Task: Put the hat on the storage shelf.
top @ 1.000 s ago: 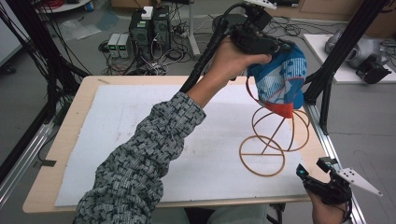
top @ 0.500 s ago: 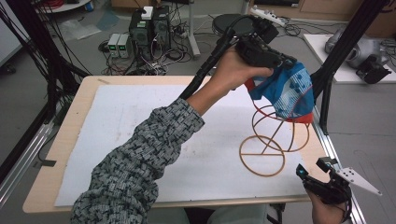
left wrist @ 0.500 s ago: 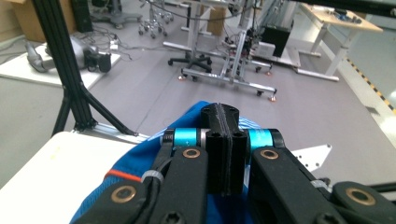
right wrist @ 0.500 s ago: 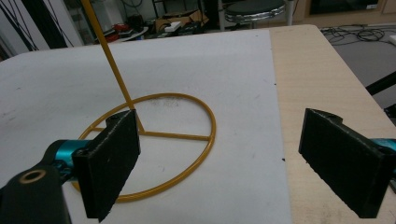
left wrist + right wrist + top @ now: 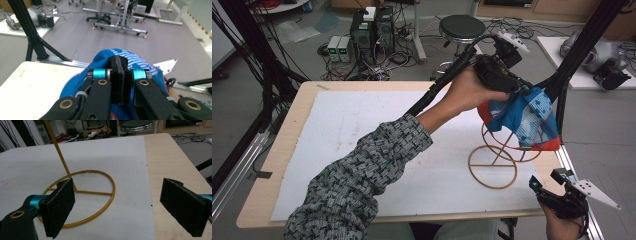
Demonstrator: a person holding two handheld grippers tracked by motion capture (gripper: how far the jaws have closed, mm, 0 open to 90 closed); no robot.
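High view, left claw [image 5: 526,91]: held out over the far right part of the desk [image 5: 302,115]; its jaws are seen shut on the top of a blue cap [image 5: 524,117].
High view, blue cap: blue with pale patterning and a red edge; it is draped over the upper loops of a gold wire stand [image 5: 494,162], which is placed on a white mat [image 5: 362,140] near the desk's right edge.
High view, right claw [image 5: 537,186]: held low at the near right corner of the desk, well apart from the cap.
Left gripper view, left claw [image 5: 119,75]: the two black jaws are pressed together, with blue cap [image 5: 140,60] fabric gathered under and around them; whether the cloth is pinched between the pads cannot be told here.
Right gripper view, right claw [image 5: 122,207]: the jaws are spread wide and nothing is held between them.
Right gripper view, gold wire stand [image 5: 82,192]: its round base ring is laid flat on the white mat [image 5: 105,155], just past the left-hand jaw, with one thin rod rising from it.
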